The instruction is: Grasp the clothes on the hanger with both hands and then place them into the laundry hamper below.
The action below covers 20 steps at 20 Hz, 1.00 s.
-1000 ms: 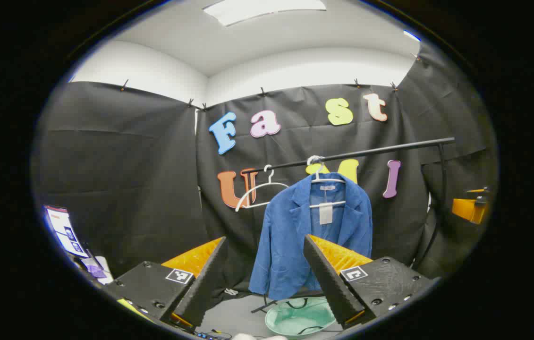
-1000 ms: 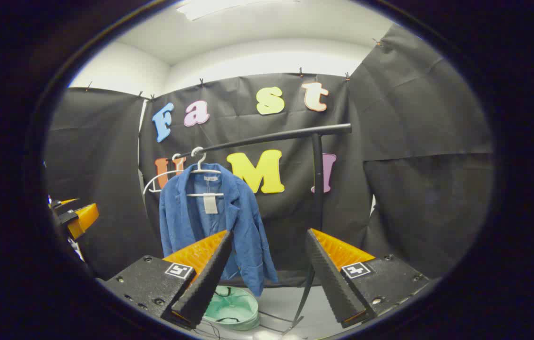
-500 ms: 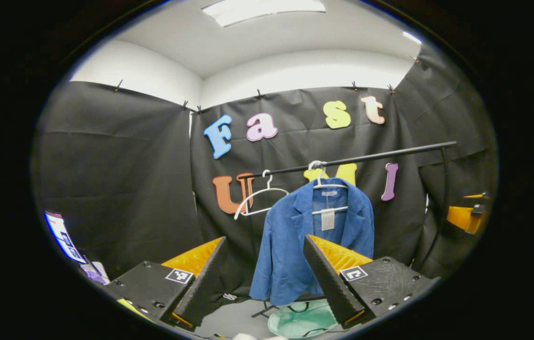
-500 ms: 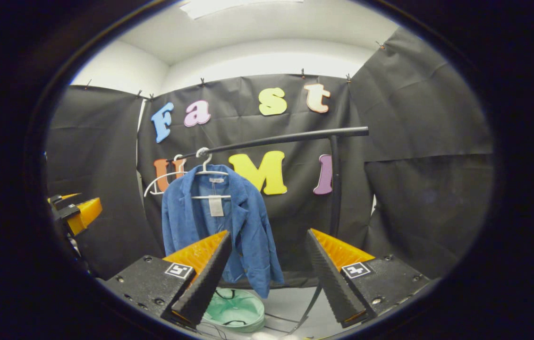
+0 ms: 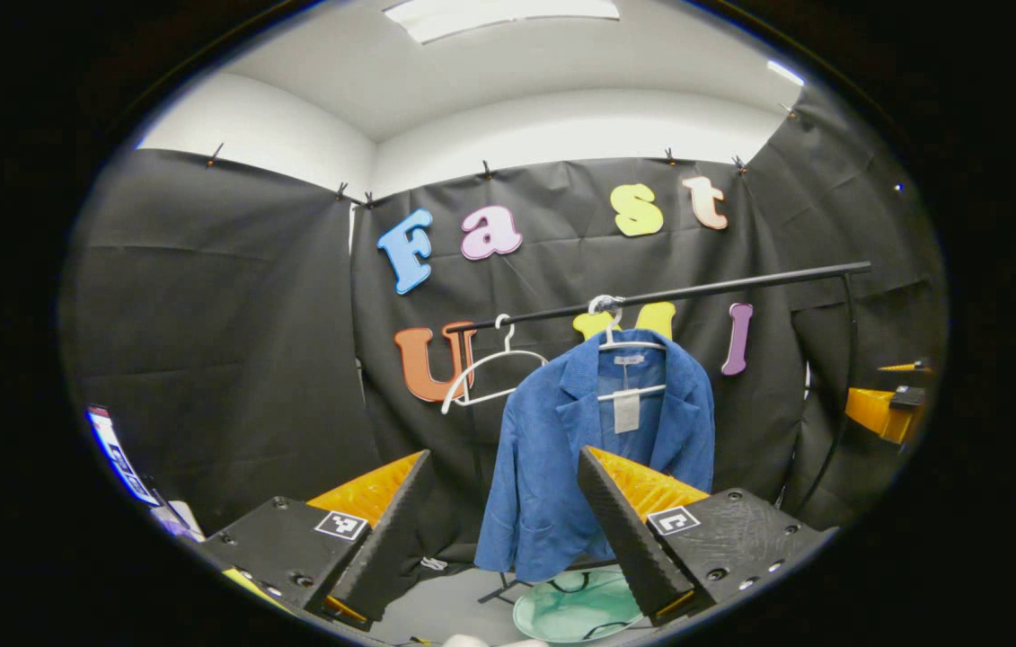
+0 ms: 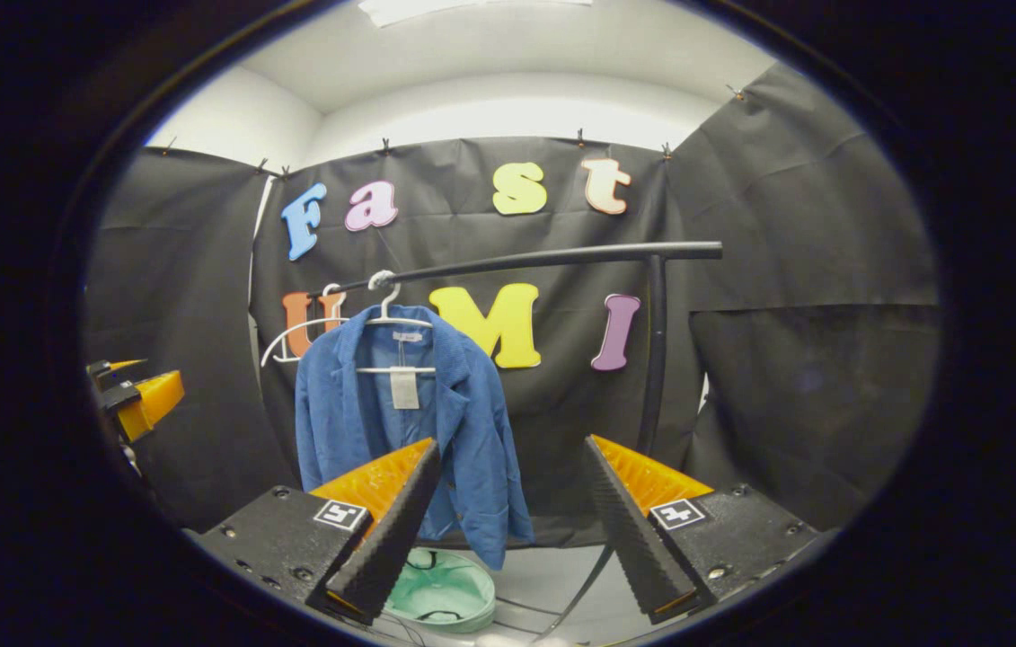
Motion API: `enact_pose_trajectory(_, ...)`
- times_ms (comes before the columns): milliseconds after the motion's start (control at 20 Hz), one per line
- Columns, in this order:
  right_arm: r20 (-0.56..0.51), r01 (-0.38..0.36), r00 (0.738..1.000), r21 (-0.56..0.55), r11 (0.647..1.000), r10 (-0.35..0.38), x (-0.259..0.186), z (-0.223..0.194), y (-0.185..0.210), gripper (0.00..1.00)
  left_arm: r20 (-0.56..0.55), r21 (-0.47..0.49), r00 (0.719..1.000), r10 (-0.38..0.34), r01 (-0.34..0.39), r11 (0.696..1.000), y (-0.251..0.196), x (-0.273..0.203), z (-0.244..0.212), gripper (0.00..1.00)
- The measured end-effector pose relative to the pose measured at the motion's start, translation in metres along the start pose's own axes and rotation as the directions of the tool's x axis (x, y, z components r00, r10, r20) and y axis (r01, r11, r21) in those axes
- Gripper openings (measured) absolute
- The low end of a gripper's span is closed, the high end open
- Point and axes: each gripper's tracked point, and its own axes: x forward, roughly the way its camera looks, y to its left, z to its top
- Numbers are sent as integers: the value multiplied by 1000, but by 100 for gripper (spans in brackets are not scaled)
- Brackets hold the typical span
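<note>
A blue jacket [image 5: 561,449] [image 6: 355,422] hangs on a white hanger [image 5: 626,342] [image 6: 391,314] from a black clothes rail [image 5: 741,286] [image 6: 552,258]. Under it on the floor lies a pale green laundry hamper [image 5: 570,611] [image 6: 440,591]. My left gripper [image 5: 503,476] stands open, well short of the jacket, with nothing between its fingers. My right gripper [image 6: 508,463] is open too, some way back, with the jacket to the left of its gap. The right gripper [image 5: 880,409] shows at the right edge of the left gripper view; the left gripper [image 6: 139,400] shows at the left edge of the right gripper view.
An empty white hanger [image 5: 490,368] [image 6: 296,328] hangs on the rail left of the jacket. The rail's black upright [image 6: 651,350] [image 5: 844,359] stands right of the jacket. Cables [image 6: 552,607] lie on the grey floor by the hamper. Papers [image 5: 117,449] sit at the far left.
Both views have drifted a little; the jacket sits slightly farther left in the right gripper view. Both grippers stay open and nothing is held.
</note>
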Motion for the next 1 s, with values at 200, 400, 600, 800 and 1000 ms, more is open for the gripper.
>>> enact_pose_trajectory(200,5,11,1000,-24,1000,-11,19,-4,14,99,-2,2,1000,-24,24,1000,12,4,-6,99)
enact_pose_trajectory(400,0,10,1000,-23,1000,-10,54,-11,34,99,15,16,999,-38,38,999,19,20,-9,98)
enact_pose_trajectory(600,9,-10,1000,-48,999,10,100,-13,51,99,47,-16,997,-65,66,998,0,54,-8,98)
enact_pose_trajectory(800,-6,-46,999,-48,998,46,157,-20,67,99,83,-28,995,-58,60,998,-21,107,-5,99)
enact_pose_trajectory(1000,-18,-63,998,-59,996,63,216,-26,76,99,89,-60,993,-74,79,995,-54,167,-17,98)
